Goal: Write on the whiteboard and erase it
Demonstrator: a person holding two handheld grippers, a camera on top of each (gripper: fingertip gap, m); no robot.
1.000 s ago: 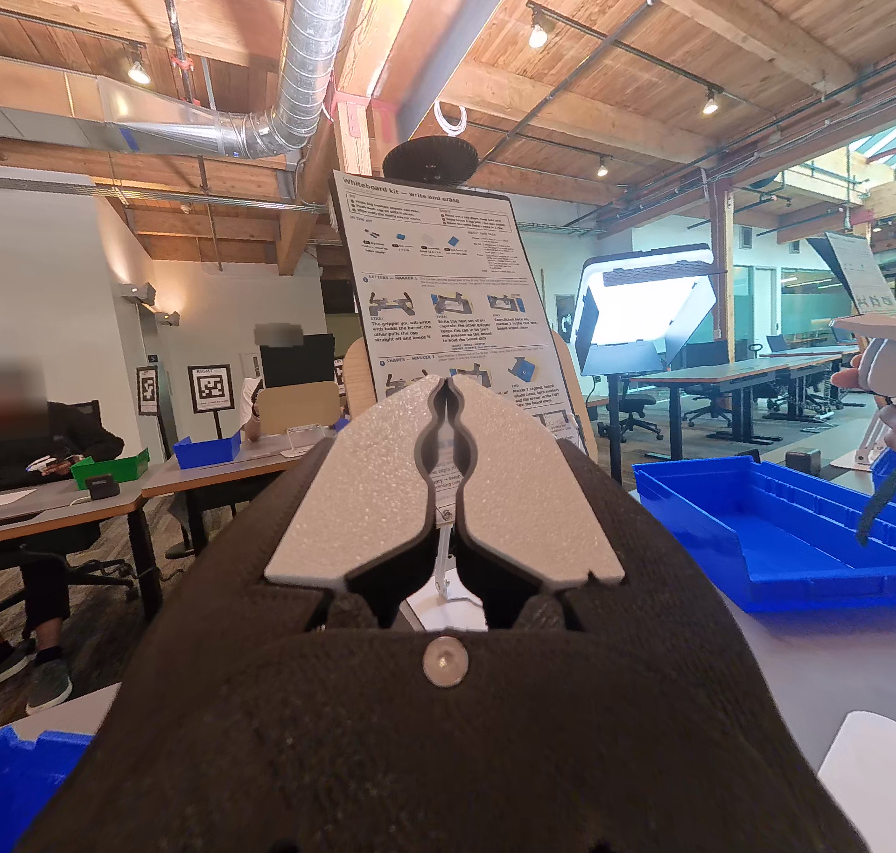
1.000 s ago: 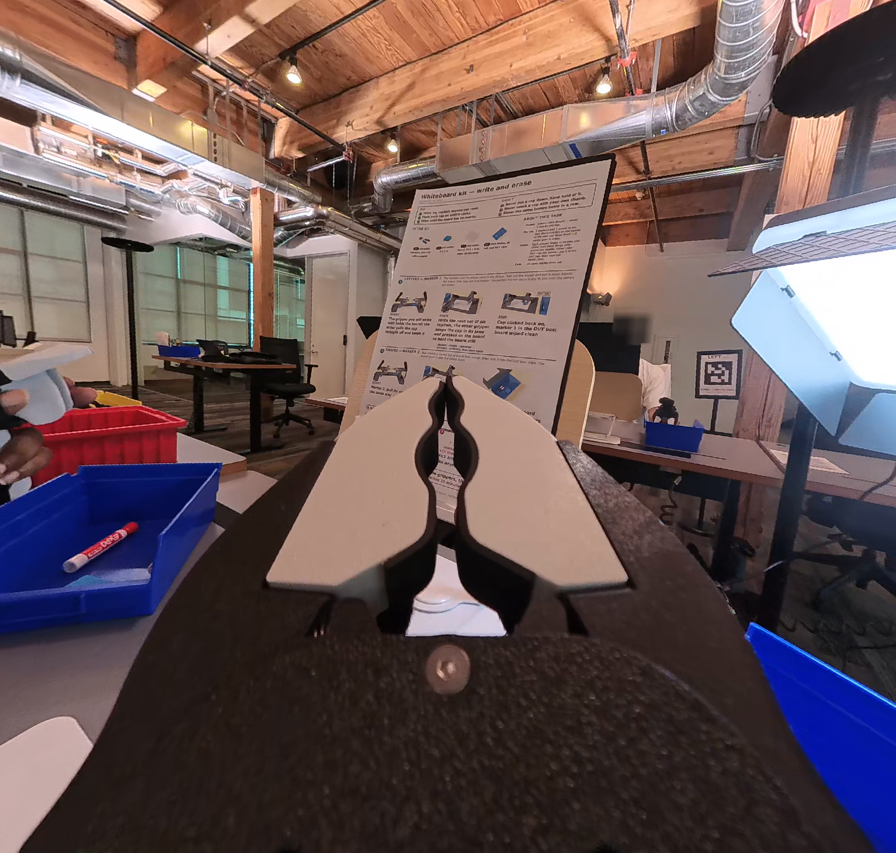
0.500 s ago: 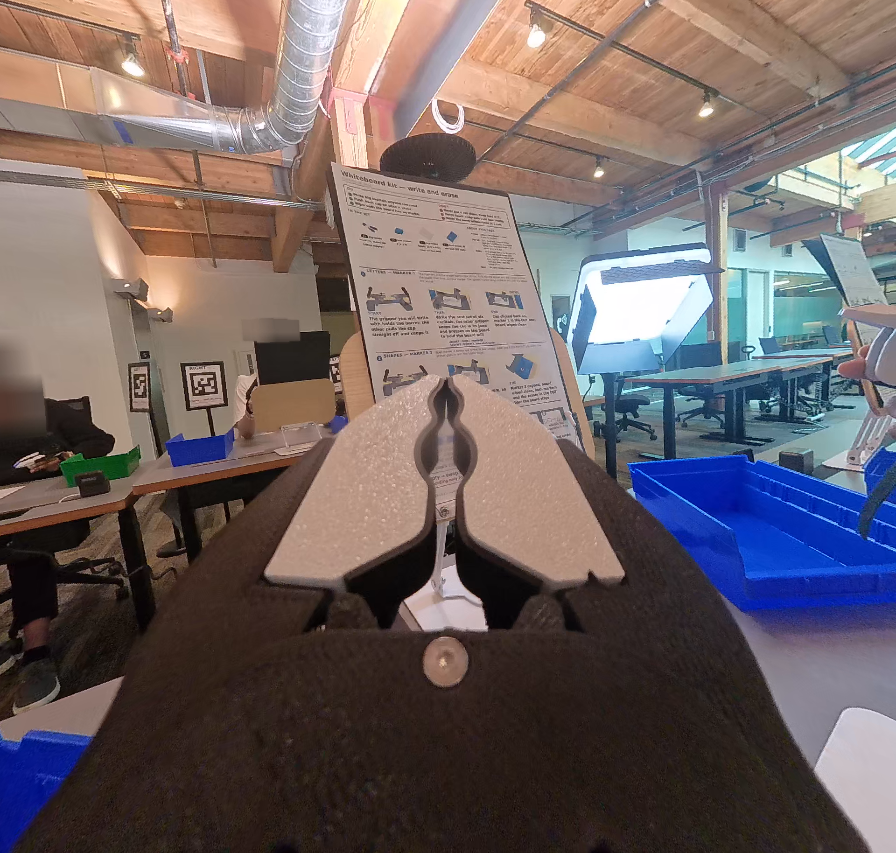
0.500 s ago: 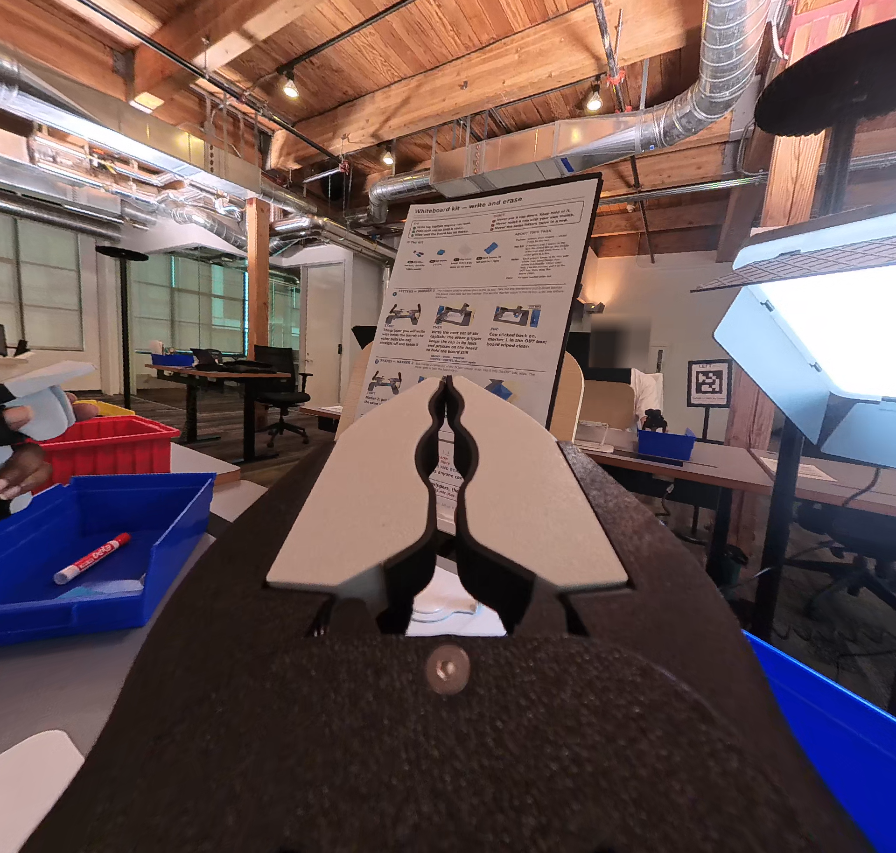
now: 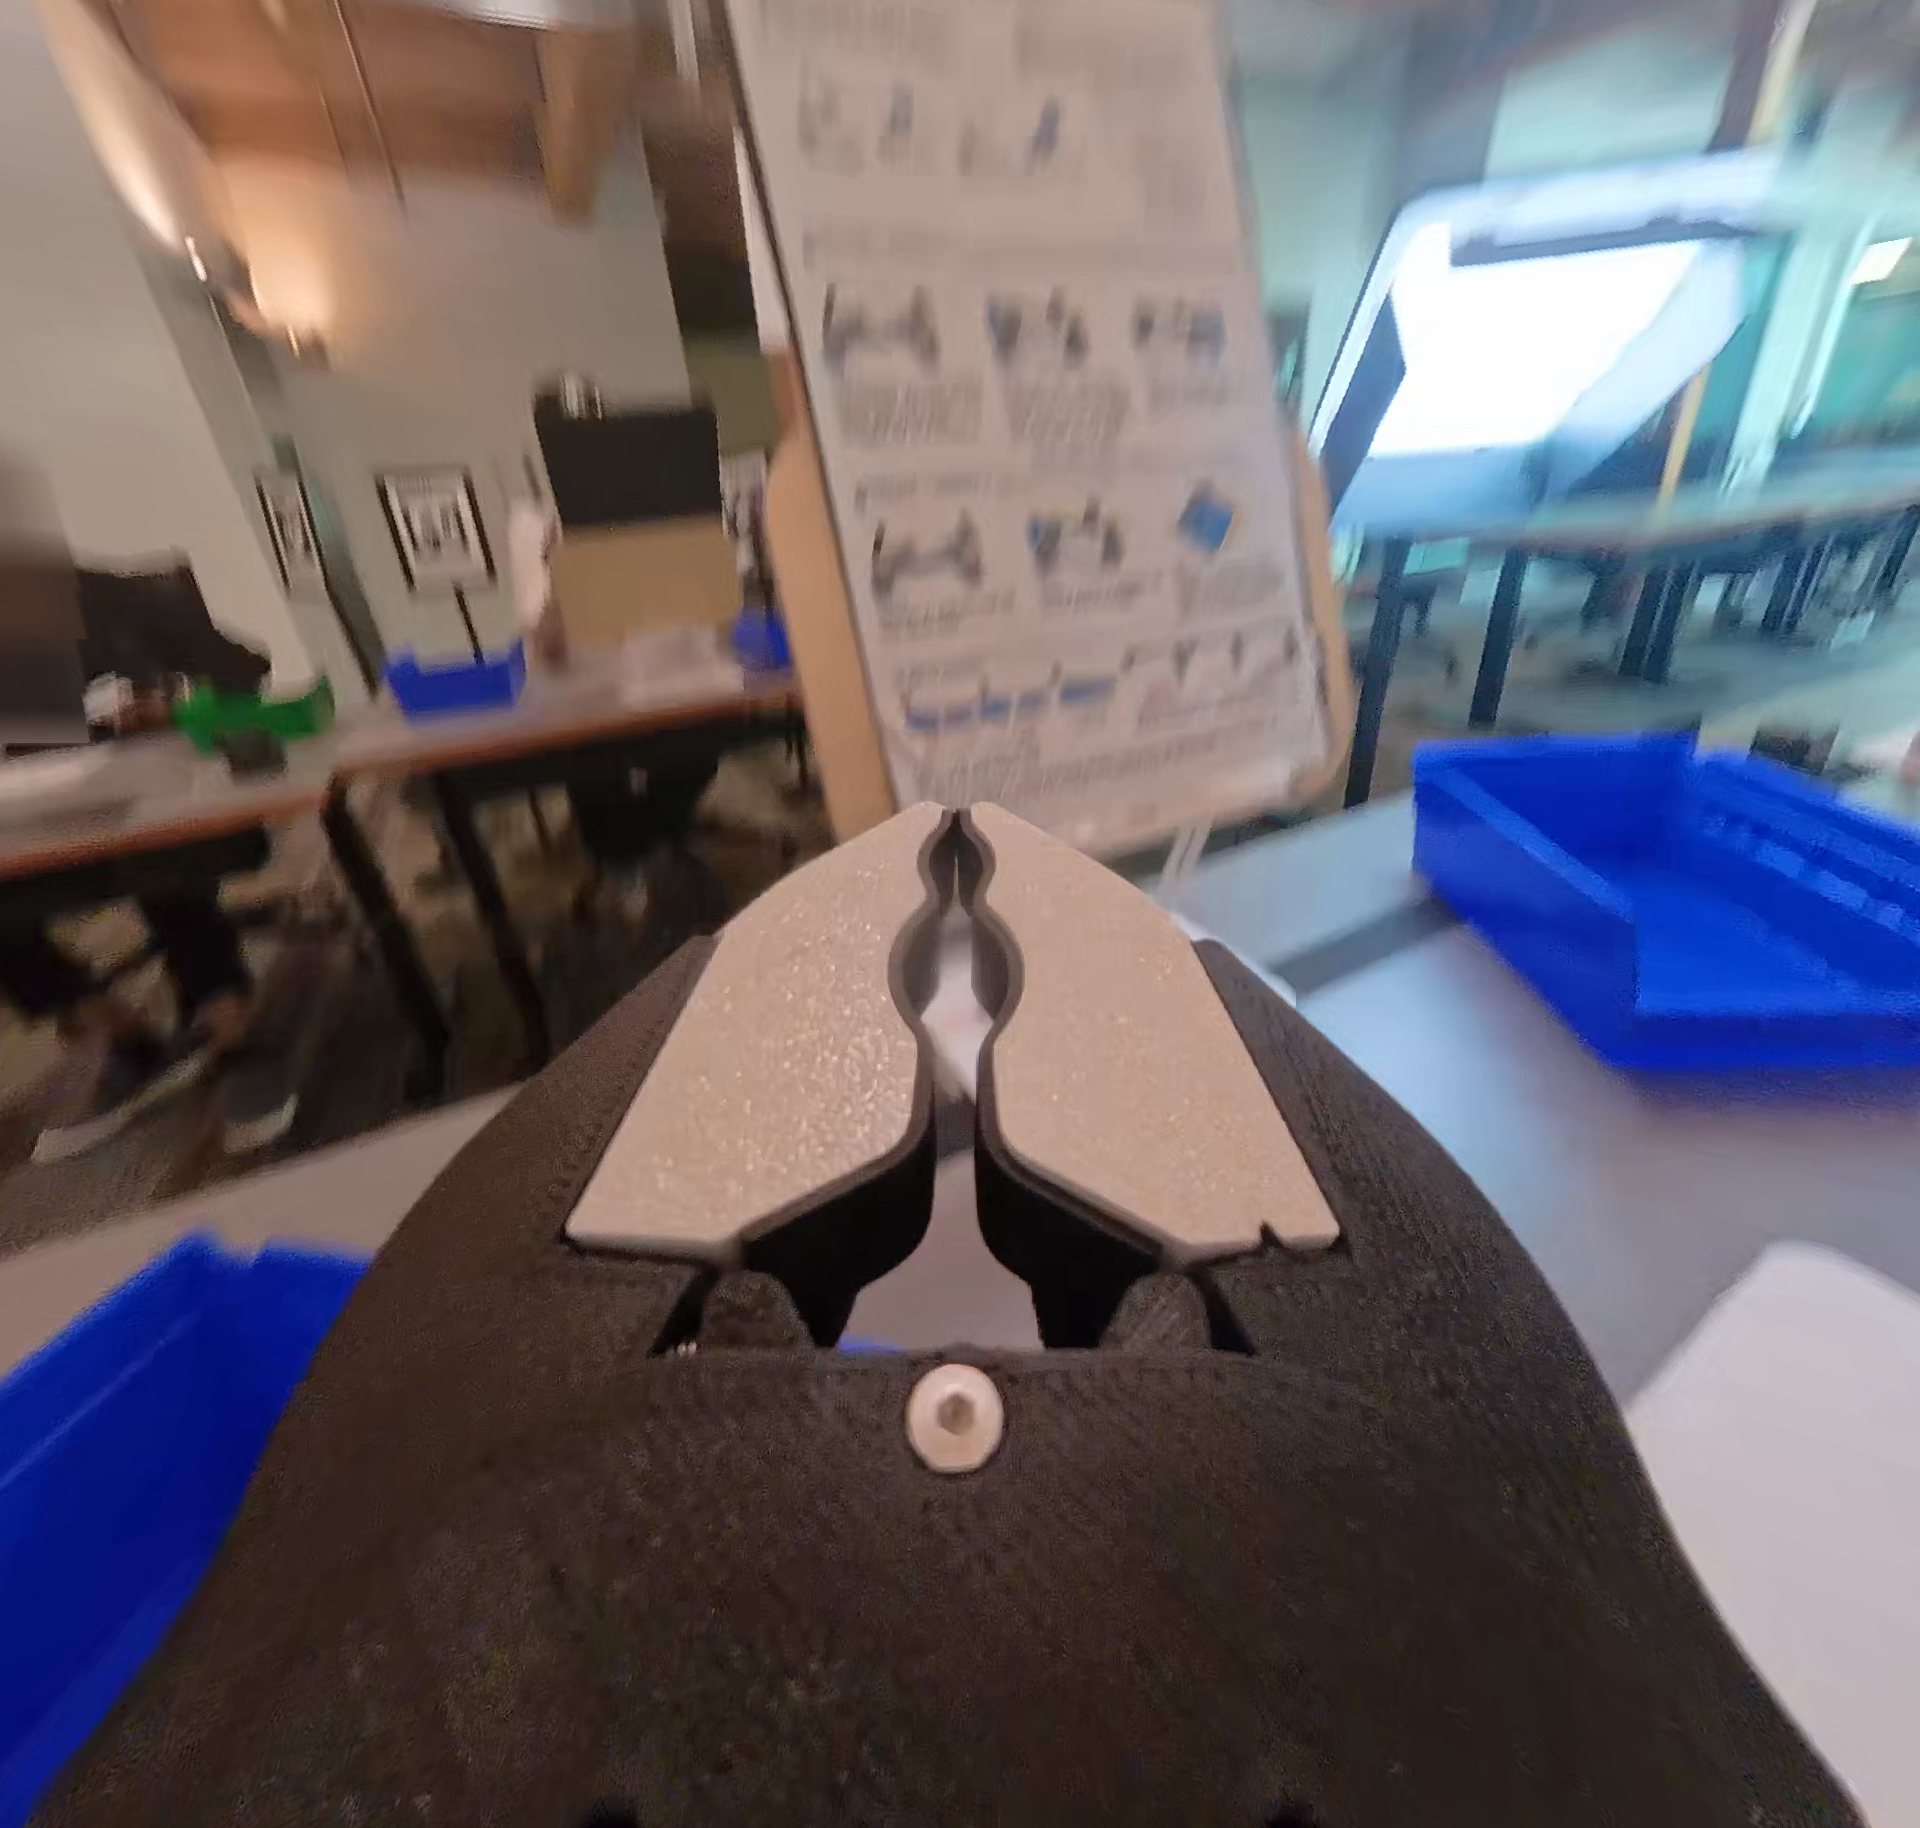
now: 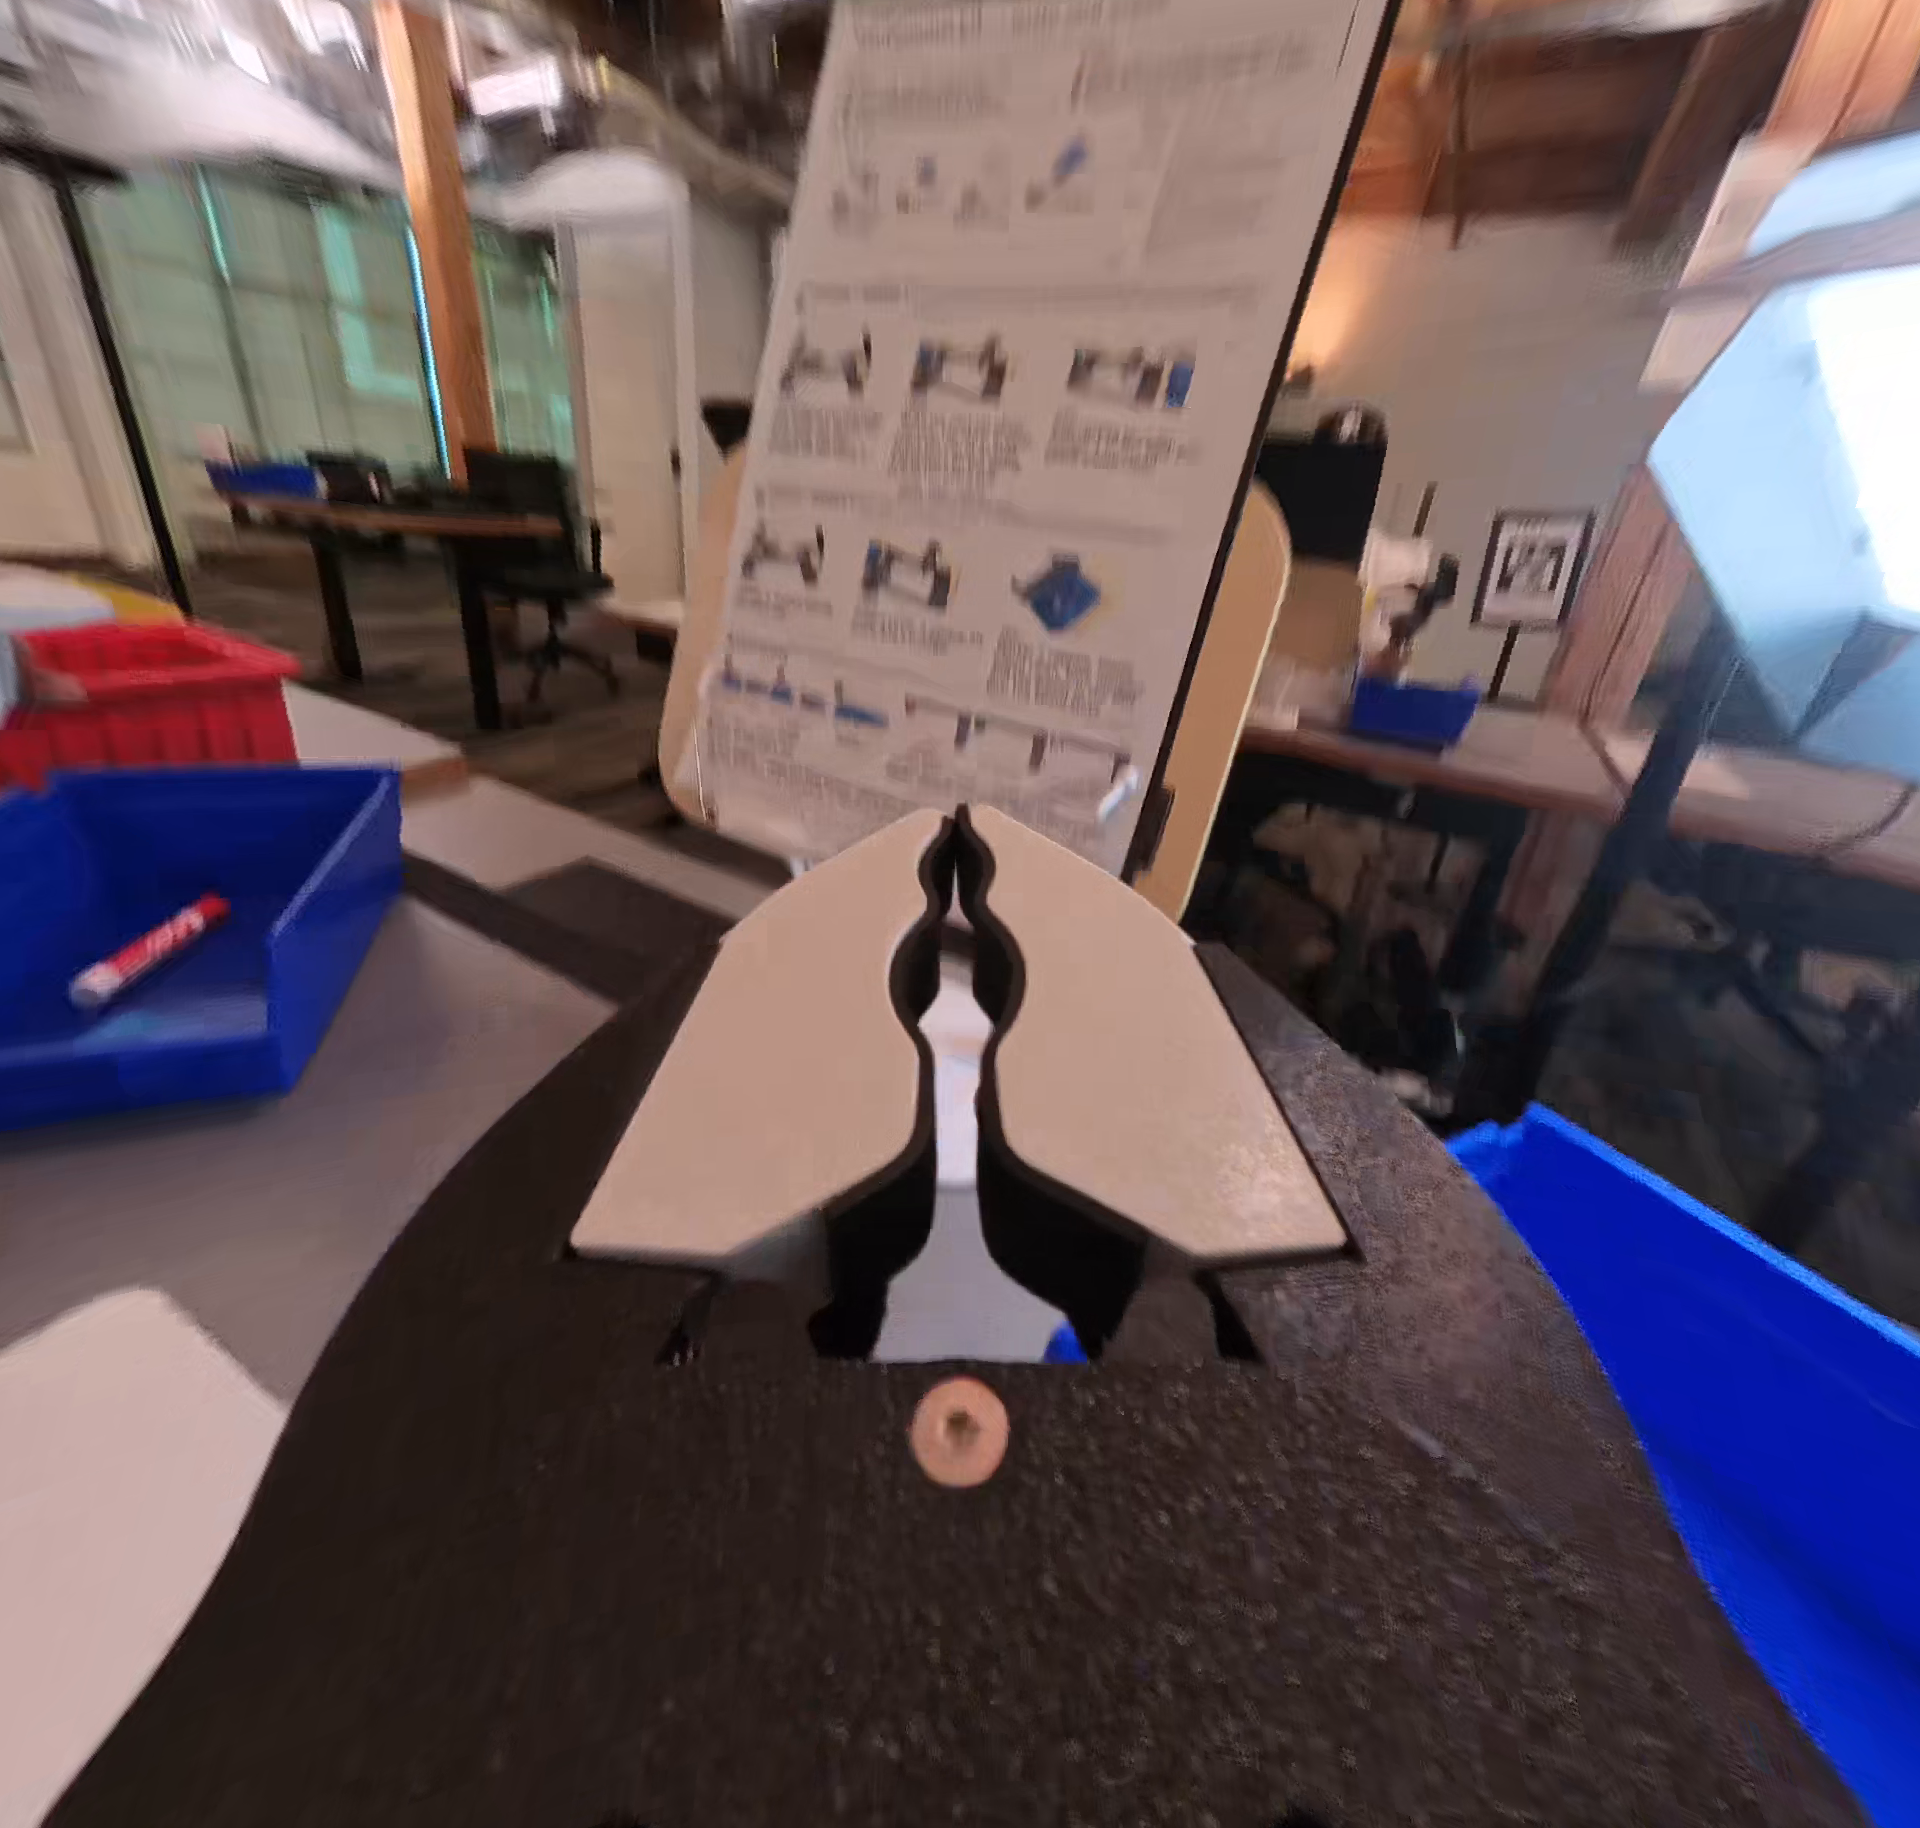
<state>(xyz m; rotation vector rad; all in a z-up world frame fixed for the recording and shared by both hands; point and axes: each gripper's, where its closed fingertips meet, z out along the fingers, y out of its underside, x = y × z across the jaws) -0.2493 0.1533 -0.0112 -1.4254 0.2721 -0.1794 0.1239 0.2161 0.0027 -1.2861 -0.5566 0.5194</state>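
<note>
Both the left gripper point(image 5: 958, 822) and right gripper point(image 6: 958, 820) are closed and empty. The red-and-white marker point(image 6: 149, 950) lies untouched in a blue plastic bin point(image 6: 332, 895) (whiteboard not clearly identifiable); all 2 steps remain.

The left gripper point(image 5: 958, 820) has a broad black body with a rough, layered printed texture that widens toward the camera. Two pale grey, grainy plates sit on top as the jaws, each edged in black, with wavy inner edges that form small rounded hollows. A single silver hex screw sits at 6 o'clock below them. The right gripper point(image 6: 958, 818) is built alike: coarse black shell, smooth beige-grey plates, and a coppery screw.
</note>
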